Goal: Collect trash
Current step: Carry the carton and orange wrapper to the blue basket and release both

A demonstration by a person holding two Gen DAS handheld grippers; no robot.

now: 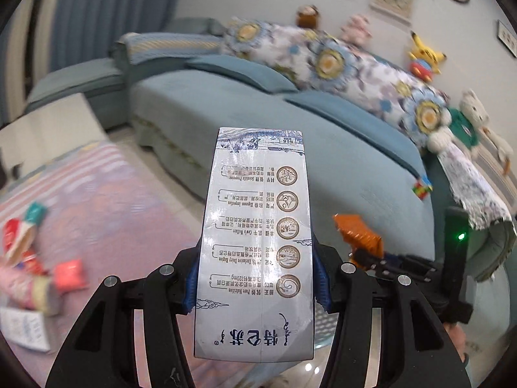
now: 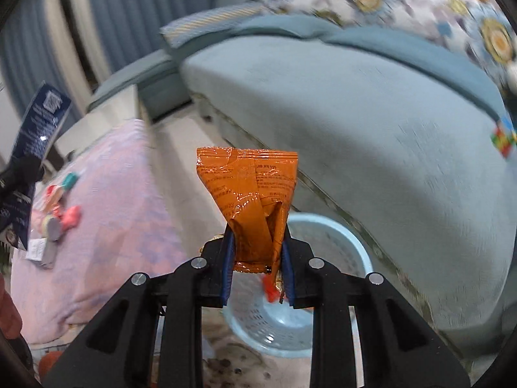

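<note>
My left gripper (image 1: 255,284) is shut on a white and blue milk carton (image 1: 258,226), held up in the air; the carton also shows at the left edge of the right wrist view (image 2: 35,135). My right gripper (image 2: 258,268) is shut on an orange snack wrapper (image 2: 250,194), held above a light blue perforated trash basket (image 2: 352,242) on the floor. The right gripper and its wrapper (image 1: 358,232) appear at the right in the left wrist view. Several pieces of trash (image 1: 29,258) lie on a pink striped cloth (image 1: 106,207); they also show in the right wrist view (image 2: 59,210).
A teal sofa (image 1: 258,103) with floral cushions and plush toys fills the back and right. A puzzle cube (image 2: 502,137) lies on its seat. A pale box (image 1: 48,126) stands behind the pink cloth. Blue curtains (image 1: 106,6) hang at the back left.
</note>
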